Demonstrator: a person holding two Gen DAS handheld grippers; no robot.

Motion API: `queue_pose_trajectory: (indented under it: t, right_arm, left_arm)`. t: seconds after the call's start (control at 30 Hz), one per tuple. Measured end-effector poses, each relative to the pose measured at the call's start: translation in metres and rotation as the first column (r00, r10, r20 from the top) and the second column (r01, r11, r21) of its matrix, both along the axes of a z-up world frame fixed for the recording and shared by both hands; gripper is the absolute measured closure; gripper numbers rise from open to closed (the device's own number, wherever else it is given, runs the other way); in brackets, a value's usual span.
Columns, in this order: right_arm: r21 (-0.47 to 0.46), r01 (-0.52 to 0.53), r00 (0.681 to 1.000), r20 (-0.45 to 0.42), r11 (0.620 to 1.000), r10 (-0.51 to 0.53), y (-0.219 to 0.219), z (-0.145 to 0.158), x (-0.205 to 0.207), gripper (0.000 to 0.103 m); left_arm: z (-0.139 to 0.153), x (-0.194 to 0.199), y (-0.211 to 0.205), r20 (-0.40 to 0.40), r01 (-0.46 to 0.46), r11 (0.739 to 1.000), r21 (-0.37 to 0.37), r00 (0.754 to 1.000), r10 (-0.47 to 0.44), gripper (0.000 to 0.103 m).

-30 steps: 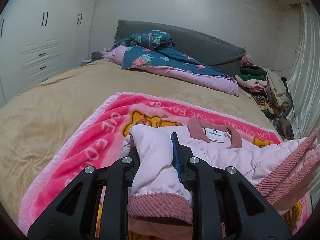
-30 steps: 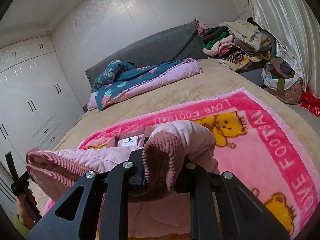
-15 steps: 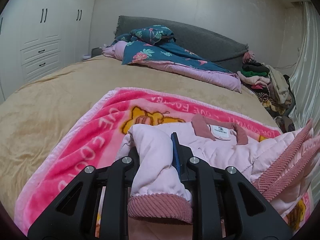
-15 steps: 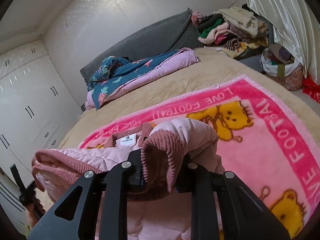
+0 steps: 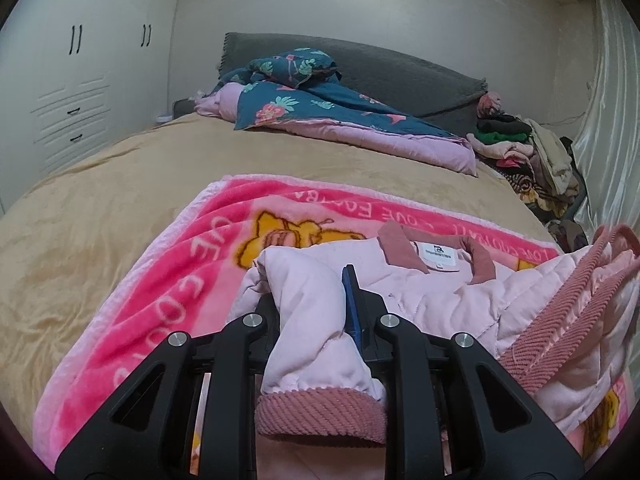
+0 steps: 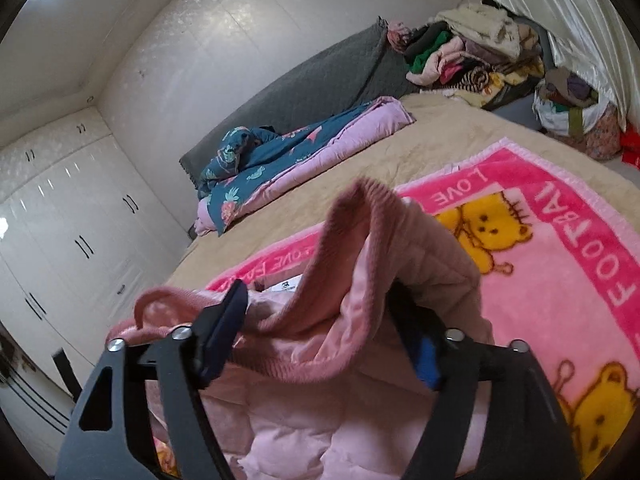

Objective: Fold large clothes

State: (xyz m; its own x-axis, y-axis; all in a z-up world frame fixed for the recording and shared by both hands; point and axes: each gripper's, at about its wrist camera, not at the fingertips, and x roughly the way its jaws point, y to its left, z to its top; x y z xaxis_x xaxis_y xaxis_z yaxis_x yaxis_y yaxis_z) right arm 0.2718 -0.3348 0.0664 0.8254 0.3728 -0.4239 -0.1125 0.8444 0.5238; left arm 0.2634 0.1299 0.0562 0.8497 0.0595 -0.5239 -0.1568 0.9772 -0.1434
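Two grippers work one pink quilted jacket [image 5: 460,296], which lies on a pink cartoon blanket [image 5: 160,280] spread over a tan bed [image 5: 100,208]. Starting at the left, the left gripper [image 5: 308,304] has its jaws nearly together, pinching a sleeve [image 5: 312,320] of the jacket; the sleeve's ribbed cuff [image 5: 320,416] hangs on the near side of the jaws, toward the camera. Just beyond the jaws the jacket body spreads flat, with its darker pink collar [image 5: 404,244] and a white label farther ahead and a little to their right. Ahead and well beyond the jaws a blue floral quilt [image 5: 320,108] lies against a grey headboard [image 5: 400,72].

Moving right, the right gripper [image 6: 320,320] has its jaws opening, now standing wide. The other sleeve [image 6: 372,264] rises between them with its ribbed edge [image 6: 332,236] uppermost, draped loosely; the left pad [image 6: 224,328] stands clear of the cloth, while the right pad is partly hidden behind it. To the right of these jaws the blanket's yellow bears and lettering lie bare. Far ahead and to their right sits a heap of clothes [image 6: 460,52]
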Motion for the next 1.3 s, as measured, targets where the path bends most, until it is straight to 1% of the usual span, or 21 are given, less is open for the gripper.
queue_pose_trajectory:
  t: [0.1,0.2,0.3,0.4,0.5,0.57,0.63,0.73,0.83,0.9,0.93,0.97,1.0,1.03,1.07,1.1,1.13,1.17,1.2,1.23,1.3]
  right_arm:
    - [-0.038,0.0,0.999,0.037,0.999,0.002,0.005,-0.002,-0.015,0.018]
    - [-0.075,-0.015,0.998,0.065,0.997,0.02,0.011,-0.009,-0.027,0.017]
    - [-0.117,-0.018,0.997,0.069,0.993,0.027,0.017,-0.018,-0.034,0.016]
    - [-0.136,-0.009,0.998,0.066,0.991,0.018,0.022,-0.027,-0.04,0.014]
    - [-0.142,0.005,0.998,0.064,0.99,0.004,0.024,-0.034,-0.046,0.013]
    - [-0.124,0.01,0.996,0.086,0.992,0.001,0.022,-0.035,-0.051,0.011]
    - [-0.091,0.025,0.992,0.123,0.996,-0.014,0.015,-0.033,-0.054,0.005]
    - [-0.064,0.068,0.986,0.156,0.996,-0.058,0.006,-0.025,-0.057,0.004]
    - [-0.06,0.054,0.982,0.187,0.997,-0.042,0.008,-0.018,-0.069,0.004]
    - [-0.103,0.019,0.981,0.195,0.994,0.001,0.016,-0.017,-0.079,0.004]
    - [-0.134,0.007,0.982,0.189,0.991,0.018,0.02,-0.018,-0.082,0.004]
    - [-0.189,0.005,0.984,0.176,0.982,0.029,0.027,-0.021,-0.087,0.004]
    - [-0.242,0.003,0.986,0.161,0.97,0.037,0.033,-0.026,-0.09,0.004]
    - [-0.273,-0.001,0.989,0.145,0.962,0.042,0.037,-0.031,-0.091,0.004]
    - [-0.309,-0.007,0.992,0.121,0.951,0.046,0.041,-0.038,-0.092,0.004]
    - [-0.337,-0.014,0.994,0.095,0.942,0.048,0.043,-0.045,-0.093,0.004]
    - [-0.343,-0.022,0.996,0.078,0.939,0.052,0.044,-0.05,-0.093,0.004]
    - [-0.344,-0.028,0.997,0.059,0.939,0.052,0.044,-0.056,-0.093,0.004]
    - [-0.342,-0.029,0.998,0.04,0.939,0.046,0.043,-0.061,-0.094,0.004]
    - [-0.339,-0.031,0.999,0.031,0.94,0.044,0.042,-0.064,-0.094,0.004]
    - [-0.344,-0.024,0.999,0.016,0.939,0.032,0.039,-0.069,-0.096,0.004]
  left_arm:
    - [-0.002,0.002,-0.001,-0.003,0.008,1.0,0.0,1.0,-0.008,0.089]
    - [-0.003,0.002,-0.002,-0.006,0.012,1.0,-0.004,1.0,-0.012,0.089]
    - [-0.004,0.003,-0.007,-0.007,0.02,1.0,0.004,1.0,-0.02,0.088]
    - [-0.005,0.003,-0.01,-0.01,0.034,0.999,0.008,0.999,-0.034,0.086]
    - [-0.006,0.004,-0.014,-0.013,0.046,0.999,0.014,0.999,-0.046,0.085]
    - [-0.008,0.005,-0.015,-0.018,0.051,0.999,0.018,0.999,-0.051,0.084]
    - [-0.009,0.005,-0.015,-0.019,0.05,0.999,0.018,0.999,-0.05,0.084]
    - [-0.009,0.004,-0.014,-0.021,0.048,0.999,0.009,0.999,-0.048,0.083]
    - [-0.011,0.005,-0.01,-0.03,0.041,0.999,-0.007,0.999,-0.041,0.081]
    - [-0.011,0.004,-0.011,-0.033,0.04,0.999,-0.006,0.999,-0.04,0.08]
    - [-0.011,0.004,-0.012,-0.034,0.045,0.999,-0.008,0.998,-0.046,0.077]
    - [-0.01,0.003,-0.014,-0.035,0.052,0.999,-0.01,0.998,-0.053,0.073]
    - [-0.009,0.002,-0.015,-0.033,0.064,0.998,-0.014,0.997,-0.064,0.063]
    - [-0.007,0.001,-0.017,-0.028,0.077,0.997,-0.02,0.997,-0.077,0.052]
    - [-0.006,0.0,-0.018,-0.024,0.086,0.996,-0.024,0.996,-0.087,0.047]
    - [-0.005,-0.002,-0.02,-0.021,0.094,0.995,-0.025,0.995,-0.095,0.04]
    - [-0.003,-0.004,-0.023,-0.016,0.1,0.995,-0.018,0.995,-0.1,0.036]
    - [-0.001,-0.007,-0.025,-0.012,0.104,0.994,-0.01,0.994,-0.104,0.033]
    - [0.0,-0.009,-0.027,-0.007,0.106,0.994,-0.004,0.994,-0.106,0.029]
    - [0.002,-0.011,-0.029,-0.001,0.106,0.994,0.006,0.994,-0.106,0.021]
    - [0.008,-0.017,-0.031,0.02,0.091,0.995,0.038,0.996,-0.091,0.015]
